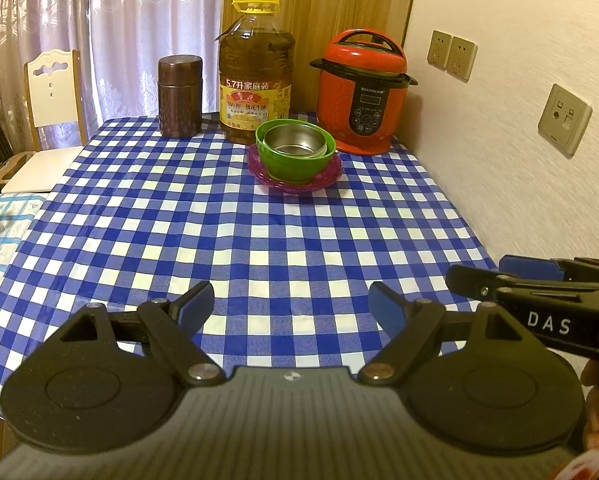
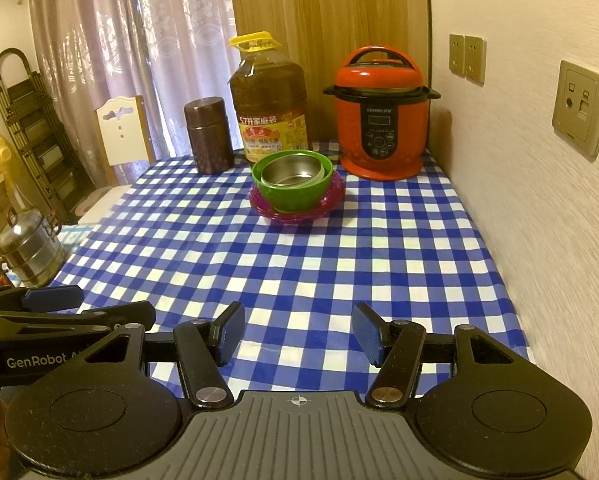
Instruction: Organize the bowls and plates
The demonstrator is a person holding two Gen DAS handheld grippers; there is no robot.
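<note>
A steel bowl (image 1: 295, 142) sits inside a green bowl (image 1: 295, 160), which stands on a magenta plate (image 1: 295, 182) at the far middle of the checked table; the same stack shows in the right wrist view: steel bowl (image 2: 293, 174), green bowl (image 2: 293, 192), plate (image 2: 297, 210). My left gripper (image 1: 289, 310) is open and empty, low over the near table. My right gripper (image 2: 299, 332) is open and empty, beside the left one; it also shows in the left wrist view (image 1: 539, 280).
A red pressure cooker (image 1: 361, 92), a large oil bottle (image 1: 255, 72) and a brown canister (image 1: 179, 96) stand along the table's back edge. A wall with sockets (image 1: 451, 56) runs along the right. A white chair (image 1: 51, 92) and a steel tiffin (image 2: 29, 246) are at the left.
</note>
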